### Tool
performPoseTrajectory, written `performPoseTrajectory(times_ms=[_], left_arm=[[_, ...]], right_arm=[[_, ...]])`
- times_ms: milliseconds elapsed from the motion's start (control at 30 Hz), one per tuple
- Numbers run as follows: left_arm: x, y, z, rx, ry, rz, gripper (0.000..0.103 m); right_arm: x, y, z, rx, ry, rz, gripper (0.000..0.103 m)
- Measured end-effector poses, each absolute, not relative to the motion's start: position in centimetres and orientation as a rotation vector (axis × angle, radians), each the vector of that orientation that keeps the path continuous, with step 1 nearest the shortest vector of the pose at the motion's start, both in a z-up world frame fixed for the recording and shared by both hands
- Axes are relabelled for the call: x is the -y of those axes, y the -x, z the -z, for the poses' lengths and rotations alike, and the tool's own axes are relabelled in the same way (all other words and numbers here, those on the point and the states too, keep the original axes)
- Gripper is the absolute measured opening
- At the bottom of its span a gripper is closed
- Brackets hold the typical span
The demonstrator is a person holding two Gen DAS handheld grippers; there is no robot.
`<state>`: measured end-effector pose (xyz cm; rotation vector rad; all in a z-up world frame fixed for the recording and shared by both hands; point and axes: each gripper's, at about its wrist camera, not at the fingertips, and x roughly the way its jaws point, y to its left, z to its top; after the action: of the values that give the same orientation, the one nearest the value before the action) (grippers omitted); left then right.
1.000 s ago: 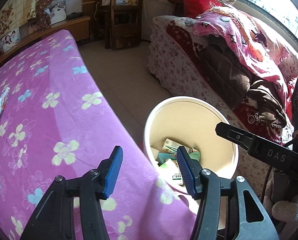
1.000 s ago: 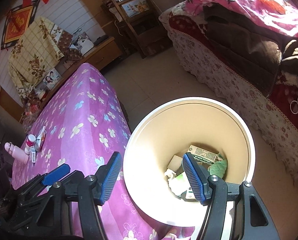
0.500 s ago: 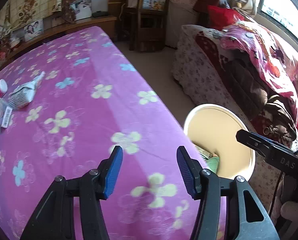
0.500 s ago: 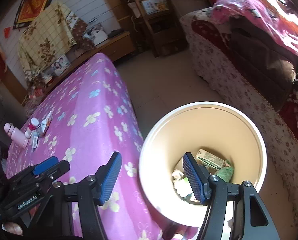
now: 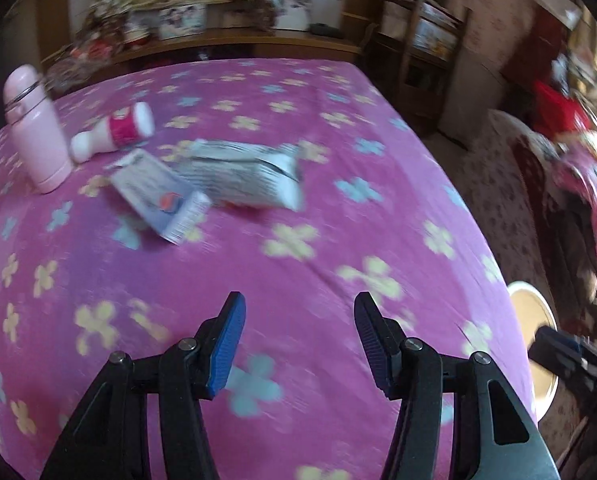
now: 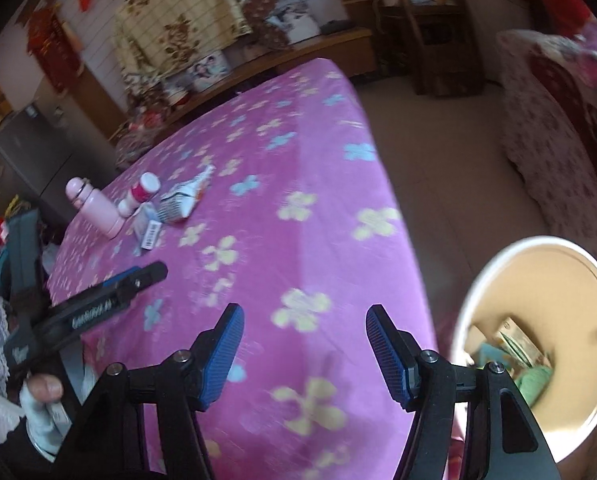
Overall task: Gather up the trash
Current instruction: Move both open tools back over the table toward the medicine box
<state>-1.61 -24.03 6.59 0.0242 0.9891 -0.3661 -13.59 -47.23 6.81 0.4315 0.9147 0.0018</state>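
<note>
Two grippers, both empty, jaws about half open with nothing between the pads. Left wrist view: my left gripper (image 5: 296, 340) now hangs over the pink flowered tablecloth (image 5: 338, 208); a second ago this camera looked straight down into the bin, so I've swung away from it toward the far end of the table. Remaining trash sits ahead: a crumpled white wrapper (image 5: 246, 178), a small flat carton (image 5: 158, 192) touching its left end, and a red-and-white bottle (image 5: 118, 130) lying on its side just beside a standing pink flask (image 5: 34, 136). The bin (image 5: 536, 344) is down to a sliver at the right edge, partly behind my other tool. I read this as drop done, next pickup starting; wrapper or carton is the nearest candidate. Right wrist view: my right gripper (image 6: 304, 350) is over the table's near corner, and the bin (image 6: 498, 276) has slid to the right; it stands on the floor against the table edge with cartons and something green inside. Same trash cluster shows small at the far left, well apart from these jaws. Motion blur smears both views: print on the carton is unreadable, and I can't tell whether the flask counts as trash. Bin's lower rim is cut off by my finger.
</note>
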Motion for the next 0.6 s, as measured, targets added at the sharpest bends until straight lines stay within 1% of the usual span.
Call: performPoseTrajectory(times_ms=[67,233,367,467,533,600], left_arm=[[22.3,-0.9,-7.0,-0.992,0.015,0.308,0.063],[19.5,-7.3,-7.0,-0.993,0.085,0.186,0.063],[19.1,-11.0,-5.5,-1.016,0.068,0.109,0.063],[19.2,-12.4,-4.3,-1.062,0.014,0.098,0.063],[18.8,-12.0,-4.1,-1.057,-0.026,0.096,0.063],[17.9,-11.4,-3.6,-1.093,-0.042,0.099,0.063]], right_arm=[[45.5,12.1,-7.1,-0.915,-0.409,-0.036,0.067],[42.3,9.0,-7.2,-0.923,-0.359,-0.101,0.067],[40.9,6.9,-6.9,-0.931,-0.328,-0.137,0.067],[40.1,5.5,-6.6,-0.937,-0.323,-0.156,0.067],[39.7,4.8,-6.3,-0.941,-0.323,-0.168,0.067],[39.2,4.1,-6.1,-0.948,-0.315,-0.185,0.067]])
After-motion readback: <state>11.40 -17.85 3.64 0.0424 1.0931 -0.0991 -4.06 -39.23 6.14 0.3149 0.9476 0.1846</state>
